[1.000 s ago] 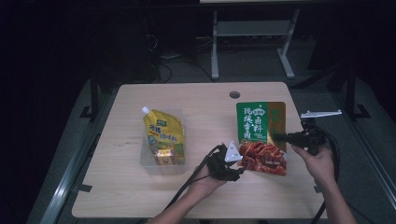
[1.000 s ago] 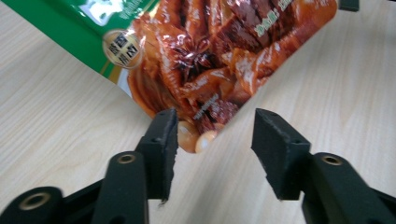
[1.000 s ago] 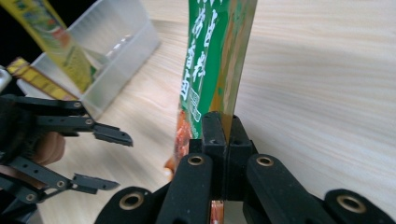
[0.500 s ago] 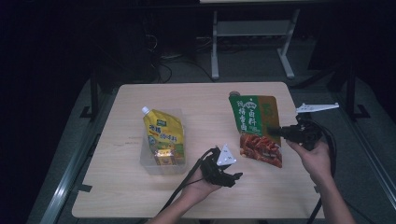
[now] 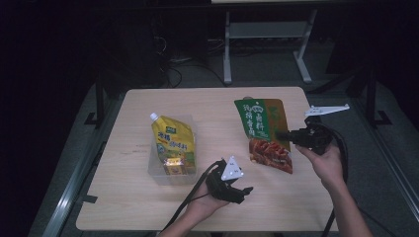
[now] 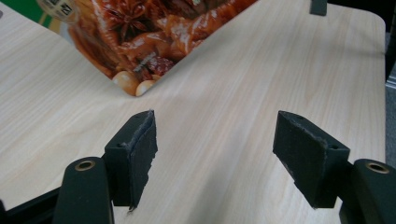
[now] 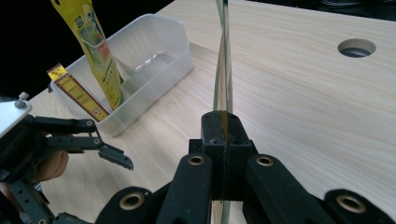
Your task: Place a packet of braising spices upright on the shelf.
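A green and red seasoning pouch (image 5: 263, 129) is lifted over the right side of the table (image 5: 207, 106), tilted. My right gripper (image 5: 280, 134) is shut on its right edge; in the right gripper view the thin pouch edge (image 7: 223, 70) rises from between the closed jaws (image 7: 223, 122). My left gripper (image 5: 245, 190) sits near the front edge, below and left of the pouch. Its jaws have just been opening and stand wide with nothing between them (image 6: 215, 154). The pouch's red bottom corner (image 6: 140, 42) hangs ahead of them.
A yellow spout pouch (image 5: 171, 143) stands in a clear plastic tub (image 5: 157, 174) on the left half of the table; both are in the right gripper view (image 7: 95, 51) (image 7: 159, 60). A round cable hole (image 7: 356, 47) lies at the far side. Cables trail off the front edge.
The left gripper let go of the pouch's lower corner, opened, and drew back toward the front edge. The right gripper raised the pouch, which now hangs tilted.
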The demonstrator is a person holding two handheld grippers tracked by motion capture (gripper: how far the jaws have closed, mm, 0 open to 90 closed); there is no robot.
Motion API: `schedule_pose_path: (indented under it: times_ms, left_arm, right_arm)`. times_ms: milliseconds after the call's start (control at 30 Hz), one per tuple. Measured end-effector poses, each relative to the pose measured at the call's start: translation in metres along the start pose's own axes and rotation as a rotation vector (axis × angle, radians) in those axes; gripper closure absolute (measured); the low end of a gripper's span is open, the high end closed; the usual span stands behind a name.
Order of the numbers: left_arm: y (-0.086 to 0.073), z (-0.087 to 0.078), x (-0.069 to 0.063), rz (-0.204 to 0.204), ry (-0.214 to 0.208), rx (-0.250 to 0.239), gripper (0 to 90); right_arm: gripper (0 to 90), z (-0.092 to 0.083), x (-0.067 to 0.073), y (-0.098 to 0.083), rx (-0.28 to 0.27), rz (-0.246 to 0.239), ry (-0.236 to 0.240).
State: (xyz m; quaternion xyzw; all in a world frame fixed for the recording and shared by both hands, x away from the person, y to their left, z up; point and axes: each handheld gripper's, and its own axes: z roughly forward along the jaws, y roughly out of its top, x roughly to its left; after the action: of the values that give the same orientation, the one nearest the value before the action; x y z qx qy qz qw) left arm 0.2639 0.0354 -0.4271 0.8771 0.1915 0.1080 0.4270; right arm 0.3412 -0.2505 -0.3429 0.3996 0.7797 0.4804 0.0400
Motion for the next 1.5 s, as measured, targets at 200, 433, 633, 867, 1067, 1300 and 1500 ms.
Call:
schedule_pose_path:
  times_ms: [200,433,633,867,1067,1300,1500]
  left_arm:
    - [-0.007,-0.006,-0.001,-0.007,-0.008,-0.01,26.8]
    - [-0.012,-0.012,-0.003,-0.009,-0.012,-0.026,25.4]
    - [-0.017,-0.017,-0.005,0.001,-0.015,-0.035,25.1]
    - [-0.019,-0.02,-0.004,0.009,-0.01,-0.041,24.6]
    - [-0.022,-0.02,-0.007,0.016,-0.018,-0.041,23.8]
    - [-0.024,-0.023,-0.005,0.009,-0.02,-0.051,23.2]
    - [-0.026,-0.025,-0.004,0.015,-0.021,-0.047,23.2]
  right_arm:
    - [89.7,0.003,0.002,0.004,-0.007,-0.007,0.021]
    - [89.7,0.007,0.007,0.013,-0.013,-0.027,0.04]
    - [89.7,0.013,0.012,0.019,-0.005,-0.041,0.05]
    - [89.7,0.018,0.018,0.026,0.004,-0.049,0.05]
    - [89.7,0.025,0.022,0.034,0.001,-0.061,0.063]
    - [89.7,0.035,0.029,0.045,0.006,-0.086,0.077]
    - [89.7,0.043,0.034,0.053,0.005,-0.096,0.093]
